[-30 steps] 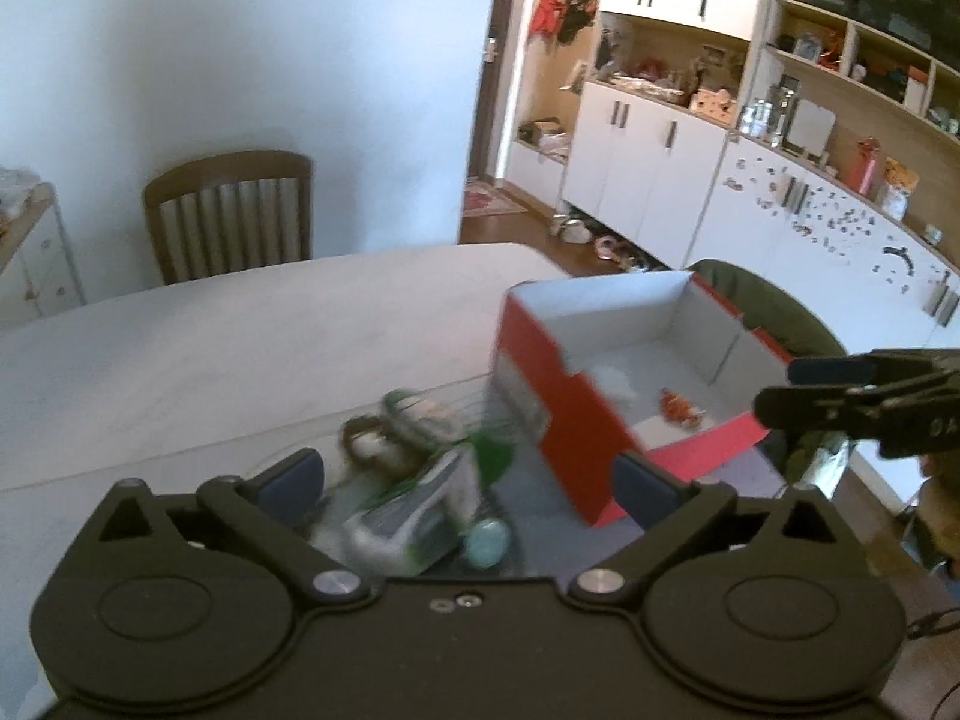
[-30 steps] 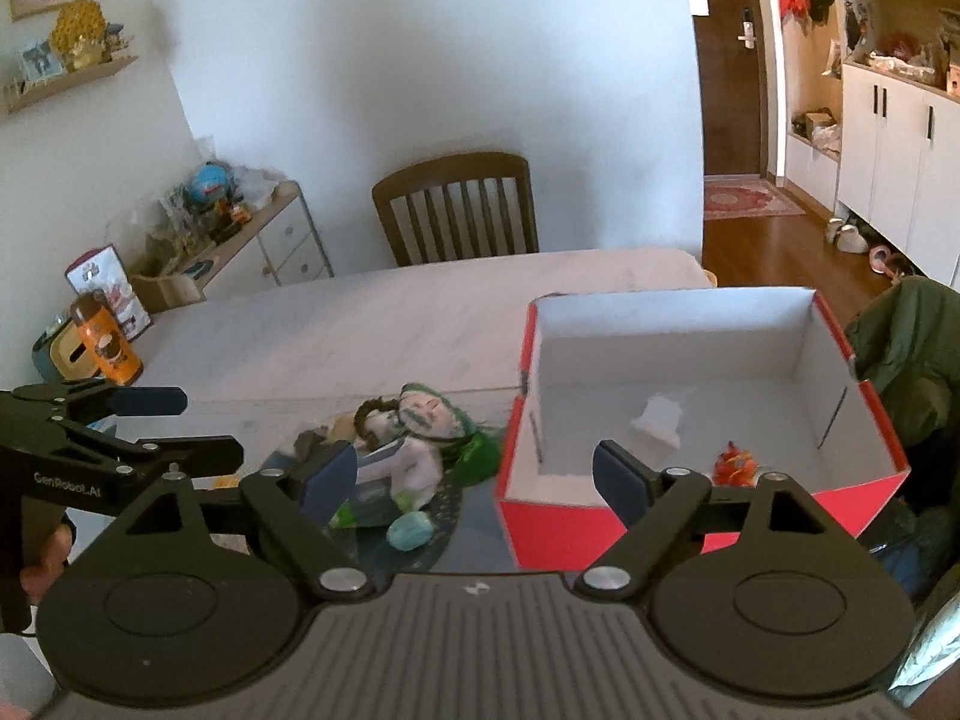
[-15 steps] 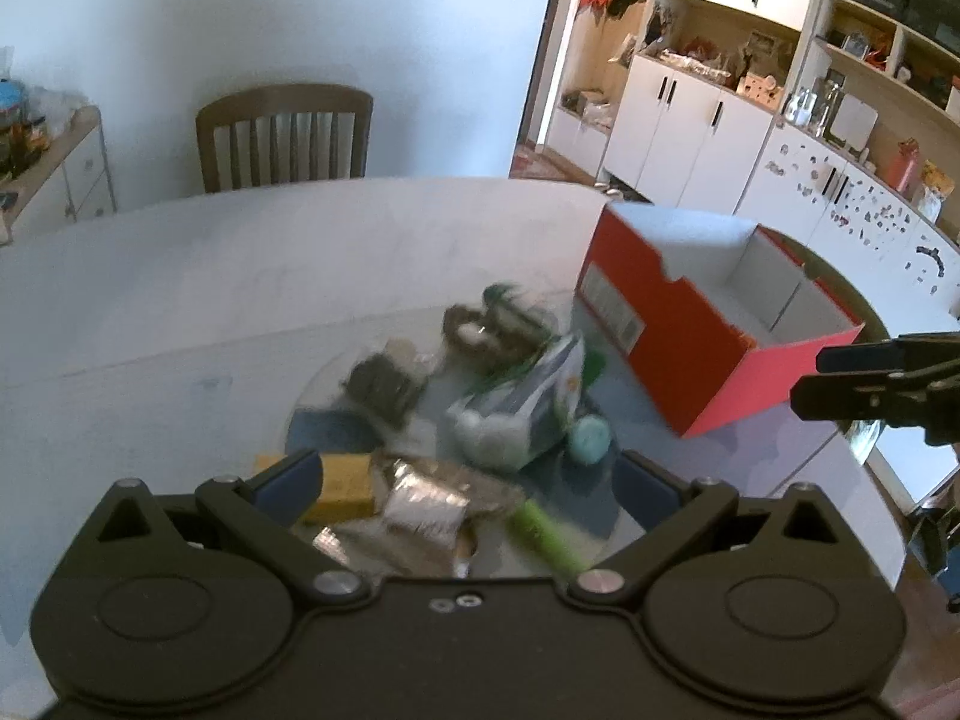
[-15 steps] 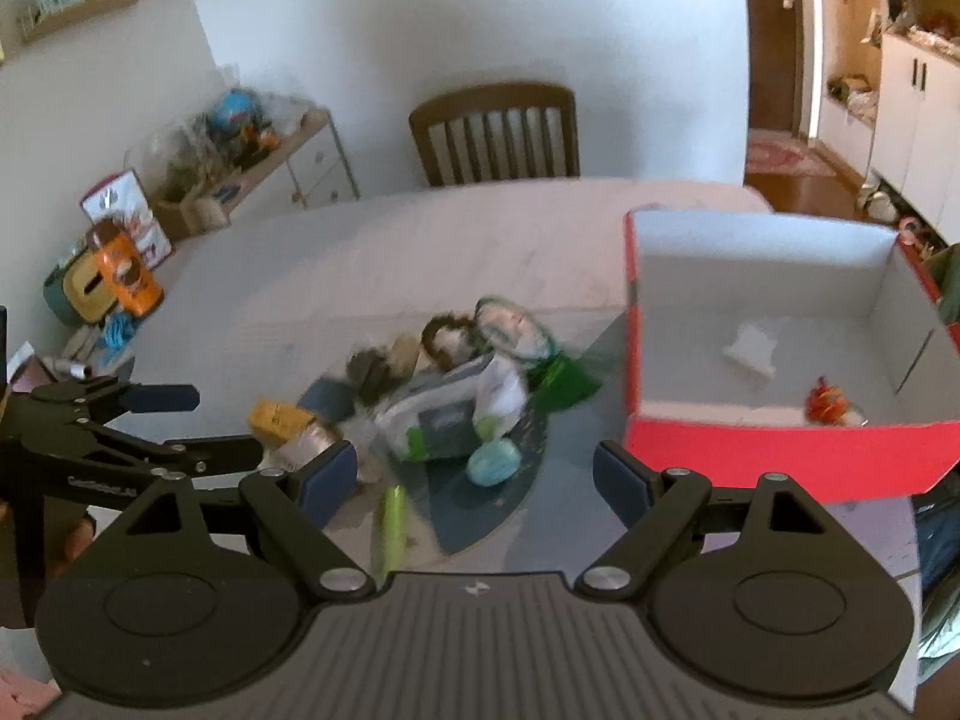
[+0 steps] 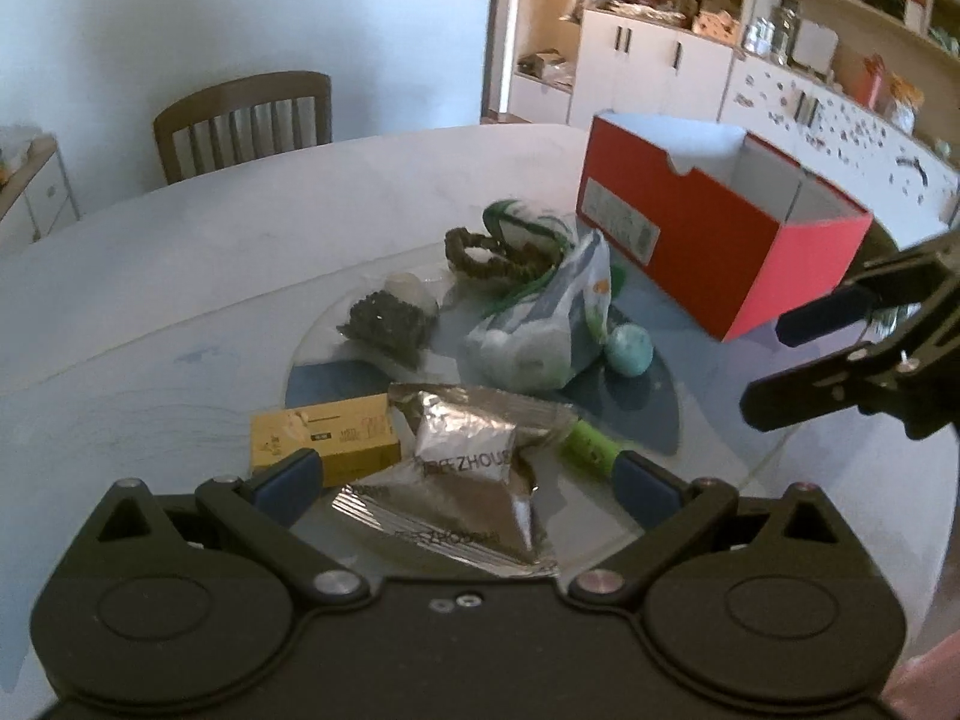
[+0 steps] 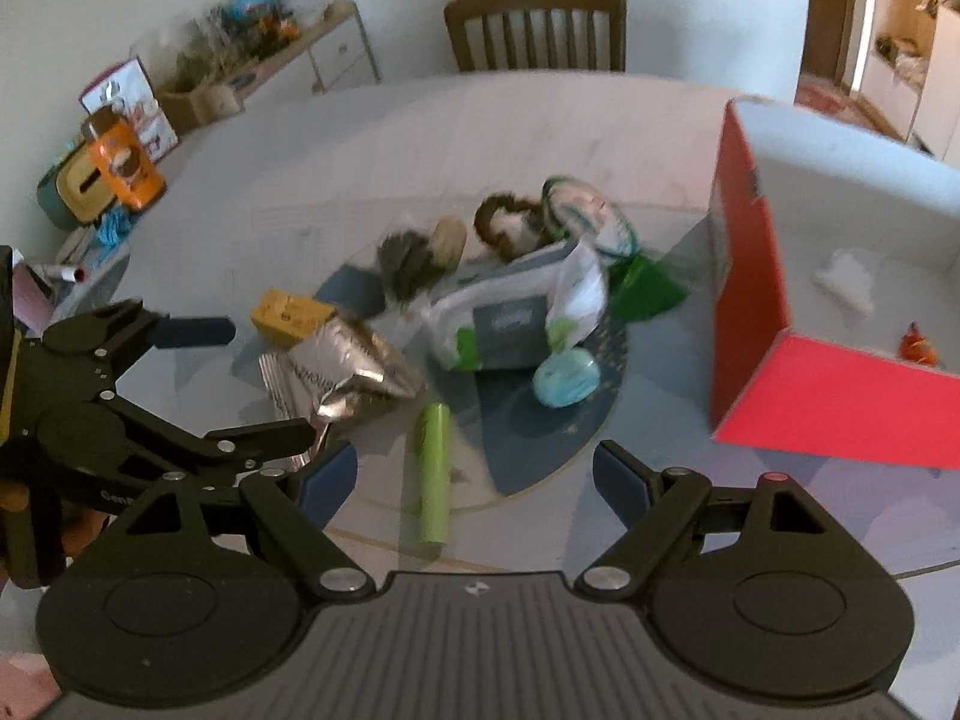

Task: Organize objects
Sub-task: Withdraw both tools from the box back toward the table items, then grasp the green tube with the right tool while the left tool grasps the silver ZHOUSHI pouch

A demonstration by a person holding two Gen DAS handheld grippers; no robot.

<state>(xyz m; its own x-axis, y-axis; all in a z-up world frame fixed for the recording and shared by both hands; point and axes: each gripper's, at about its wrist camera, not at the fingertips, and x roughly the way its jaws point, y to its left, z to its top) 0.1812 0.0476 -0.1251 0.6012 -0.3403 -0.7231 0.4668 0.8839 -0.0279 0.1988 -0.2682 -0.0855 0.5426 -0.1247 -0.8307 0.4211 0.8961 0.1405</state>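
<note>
A pile lies on a round glass disc (image 5: 714,468) on the white table. It holds a silver foil pouch (image 5: 468,456), a yellow box (image 5: 324,441), a green tube (image 6: 433,474), a white-green bag (image 5: 540,330), a teal ball (image 6: 565,381), a dark bracelet (image 5: 498,255) and a dark bead bag (image 5: 384,321). An open red box (image 5: 720,222) stands to the right, with a small orange toy (image 6: 918,348) inside. My left gripper (image 5: 465,483) is open just above the foil pouch. My right gripper (image 6: 474,483) is open over the green tube.
A wooden chair (image 5: 243,120) stands at the table's far side. A low sideboard (image 6: 270,60) with clutter and an orange bottle (image 6: 123,165) sit to the left. White cabinets and shelves (image 5: 660,60) fill the right wall.
Both grippers have drawn back from the red box toward the near side of the pile. The foil pouch, yellow box and green tube have come into view. Both remain open.
</note>
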